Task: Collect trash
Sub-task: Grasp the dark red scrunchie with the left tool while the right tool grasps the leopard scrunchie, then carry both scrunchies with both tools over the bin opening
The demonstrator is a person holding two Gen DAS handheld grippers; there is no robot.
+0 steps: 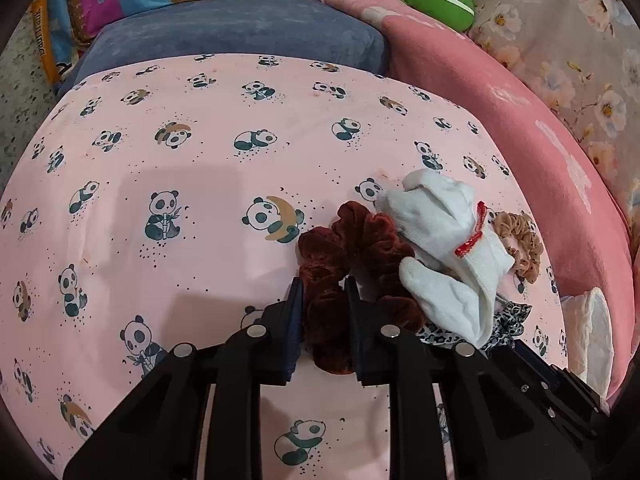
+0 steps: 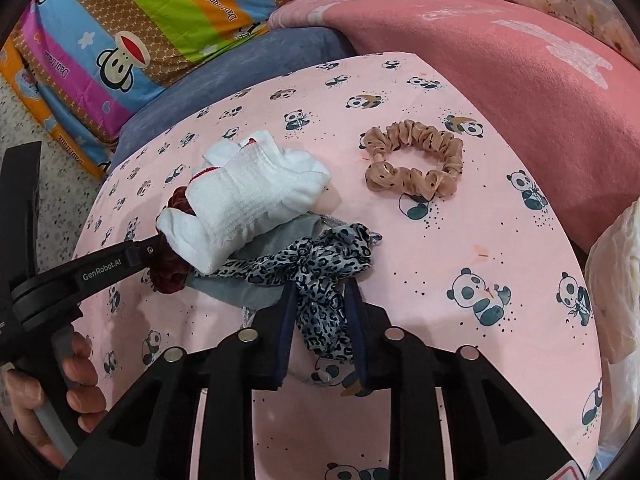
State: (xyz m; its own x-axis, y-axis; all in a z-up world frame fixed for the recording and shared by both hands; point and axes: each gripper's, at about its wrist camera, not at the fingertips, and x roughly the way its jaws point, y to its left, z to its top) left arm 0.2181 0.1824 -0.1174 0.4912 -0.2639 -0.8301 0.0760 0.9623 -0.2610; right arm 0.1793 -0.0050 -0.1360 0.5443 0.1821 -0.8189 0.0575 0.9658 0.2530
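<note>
Left wrist view: left gripper (image 1: pixel 325 298) clamped the maroon scrunchie (image 1: pixel 352 256), white sock (image 1: pixel 440 248) at its 2 o'clock. Right gripper (image 2: pixel 320 300) pinched the leopard scrunchie (image 2: pixel 316 272); tan scrunchie (image 2: pixel 416 160) lay free at 1 o'clock.

The left gripper (image 1: pixel 323 286), black with two dark blue padded fingers, points steeply down and its jaws are closed on the dark red velvet scrunchie (image 1: pixel 352 256). The right gripper (image 2: pixel 320 292), of the same make, also points steeply down, with jaws pinching the grey leopard-print scrunchie (image 2: pixel 316 276). A bare hand (image 2: pixel 60 392) grips the left gripper's handle.
</note>
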